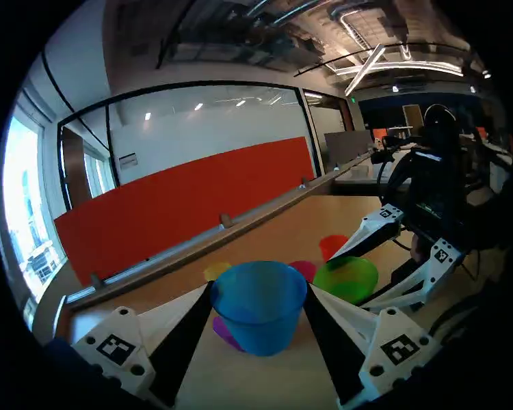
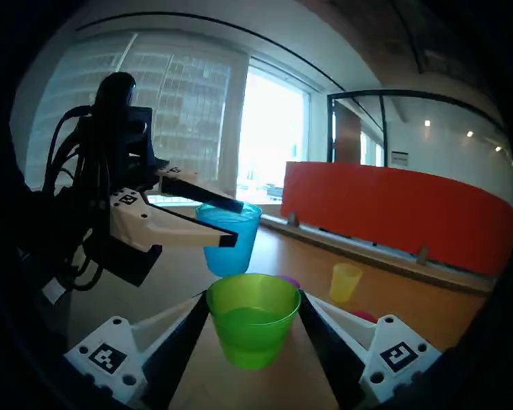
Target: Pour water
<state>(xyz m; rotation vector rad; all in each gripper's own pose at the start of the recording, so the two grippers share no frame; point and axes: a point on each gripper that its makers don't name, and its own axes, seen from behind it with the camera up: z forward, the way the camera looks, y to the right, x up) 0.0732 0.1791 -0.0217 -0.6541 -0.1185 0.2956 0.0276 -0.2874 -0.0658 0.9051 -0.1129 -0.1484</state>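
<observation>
Right gripper view shows us the translucent green plastic cup (image 2: 253, 331), seemingly part-filled with water, pinched between both fingers of the right gripper (image 2: 253, 299) over the wooden table (image 2: 421, 307). Just beyond it, to the left, the left gripper (image 1: 258, 288) clamps a translucent blue plastic cup (image 1: 258, 318), held upright. We judge pouring has not begun; next we must bring the green rim over the blue mouth and tilt slowly.

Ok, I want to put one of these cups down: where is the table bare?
The table is bare past the red cup along the rail, and left of the yellow cup. It is crowded by the blue cup, where the yellow cup, the pink cup and the purple cup cluster.
</observation>
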